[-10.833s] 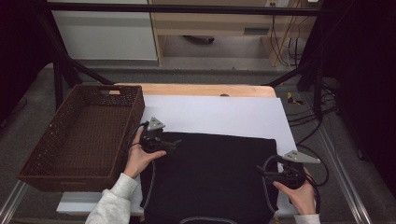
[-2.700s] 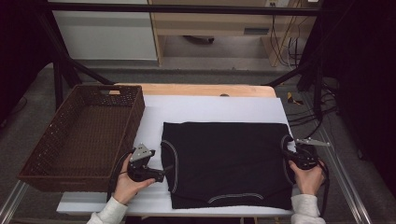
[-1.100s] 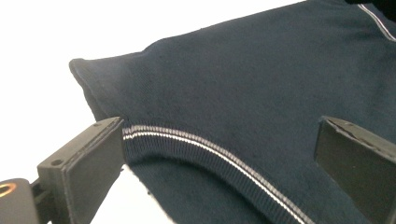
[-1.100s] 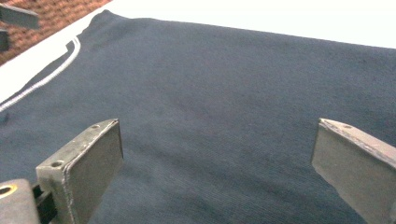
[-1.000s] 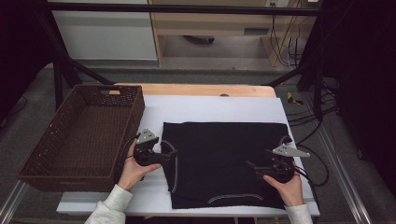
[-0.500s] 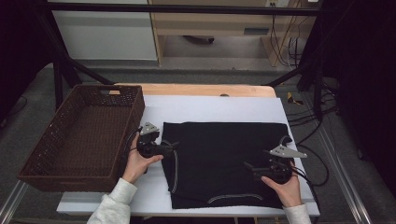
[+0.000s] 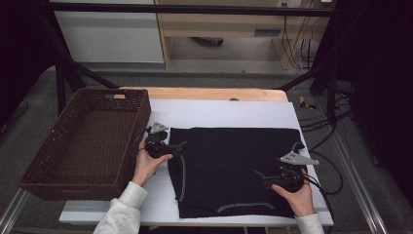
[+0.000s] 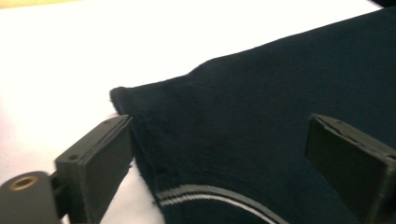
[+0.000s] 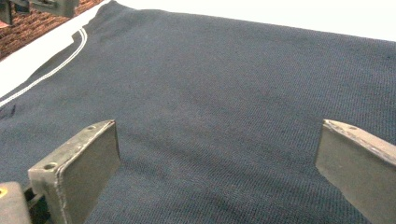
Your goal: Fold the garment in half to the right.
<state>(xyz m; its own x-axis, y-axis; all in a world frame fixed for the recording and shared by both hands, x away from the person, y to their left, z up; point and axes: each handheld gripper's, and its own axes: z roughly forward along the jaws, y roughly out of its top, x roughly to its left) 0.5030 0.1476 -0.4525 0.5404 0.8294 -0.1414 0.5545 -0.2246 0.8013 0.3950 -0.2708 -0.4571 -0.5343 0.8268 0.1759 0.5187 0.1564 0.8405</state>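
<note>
Left gripper (image 7: 181,145) wide, just closing slightly over garment (image 7: 234,165) corner; right gripper (image 7: 257,173) wide, nothing held.

Your garment (image 7: 234,170) is black in the high view and reads as very dark navy up close, a plain fine knit without print. Thin white double stripes (image 7: 182,178) curve along its left side, and another pale arc sits near its front hem. It lies on a plain white surface (image 7: 219,114), which shows a light wooden strip (image 7: 209,93) along its far edge. The basket (image 7: 87,141) at the left edge is dark brown wicker in a tight woven pattern. Your grippers are black, each topped by a grey plate (image 7: 298,159); your sleeve (image 7: 122,214) is light grey. Black cables (image 7: 326,141) trail off the right edge.
</note>
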